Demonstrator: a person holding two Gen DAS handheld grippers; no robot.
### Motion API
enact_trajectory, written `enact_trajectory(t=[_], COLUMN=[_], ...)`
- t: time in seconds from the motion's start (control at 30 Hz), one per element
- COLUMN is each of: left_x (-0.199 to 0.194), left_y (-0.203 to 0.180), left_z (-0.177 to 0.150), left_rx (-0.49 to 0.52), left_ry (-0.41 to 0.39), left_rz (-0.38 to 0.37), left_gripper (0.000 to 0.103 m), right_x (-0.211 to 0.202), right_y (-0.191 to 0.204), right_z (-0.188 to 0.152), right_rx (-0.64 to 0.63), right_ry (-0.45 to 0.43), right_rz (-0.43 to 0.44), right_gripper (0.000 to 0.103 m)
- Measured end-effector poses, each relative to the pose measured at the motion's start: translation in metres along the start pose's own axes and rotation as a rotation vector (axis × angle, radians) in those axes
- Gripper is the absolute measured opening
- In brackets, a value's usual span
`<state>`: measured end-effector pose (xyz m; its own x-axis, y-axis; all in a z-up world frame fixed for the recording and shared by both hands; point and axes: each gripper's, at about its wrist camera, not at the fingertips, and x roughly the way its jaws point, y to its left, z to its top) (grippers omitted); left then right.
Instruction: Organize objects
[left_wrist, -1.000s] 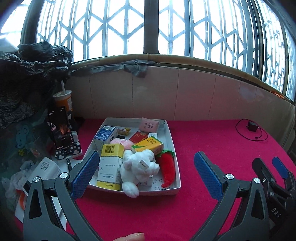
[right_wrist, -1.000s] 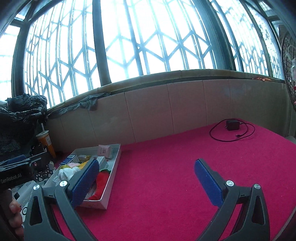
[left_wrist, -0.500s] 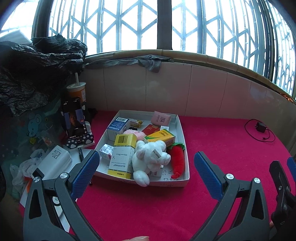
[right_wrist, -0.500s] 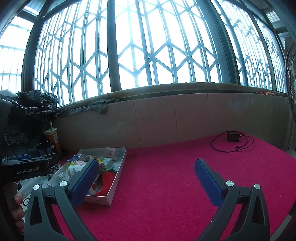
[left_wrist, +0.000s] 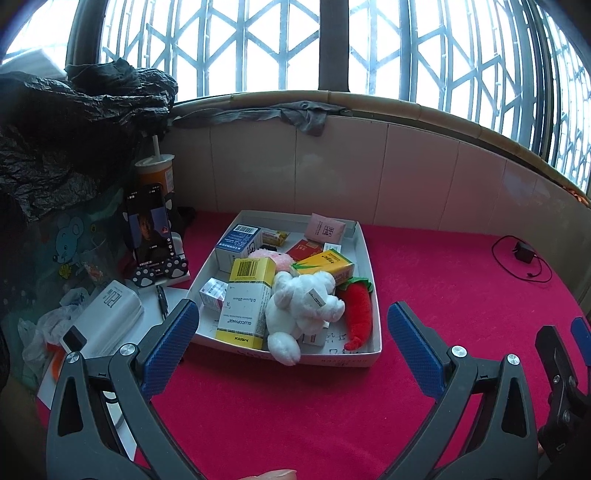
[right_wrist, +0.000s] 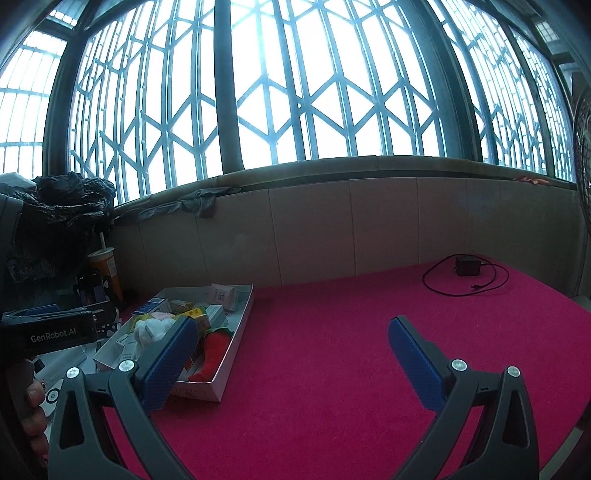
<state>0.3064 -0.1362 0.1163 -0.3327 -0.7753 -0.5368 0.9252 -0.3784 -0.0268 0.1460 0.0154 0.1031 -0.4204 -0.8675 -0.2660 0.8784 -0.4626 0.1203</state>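
Objects piled in white tray at the left of red worktop: white plush, red carrot toy, yellow-white box, juice carton, more boxes. Left claw released, empty, facing tray, just short of it. Right claw released, empty, over bare red cloth. Step looks like approach, nothing picked yet. Next probably left claw reaches in for plush on top, needs a soft centred pinch
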Motion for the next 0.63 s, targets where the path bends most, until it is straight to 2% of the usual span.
enact_trajectory(t=[0.43,0.63], left_x=[0.0012,-0.0014], left_y=[0.0039,0.0025], left_z=[-0.001,-0.0011], left_rx=[-0.01,0.0], left_ry=[0.002,-0.021], left_rz=[0.0,0.0], left_gripper=[0.103,0.103], right_x=[0.003,0.0063], right_y=[0.0046,0.004], right_z=[-0.0041,-0.0058], right_rx=[-0.012,-0.006], right_ry=[0.027,0.044], right_rz=[0.007,0.005], right_gripper=[0.103,0.103])
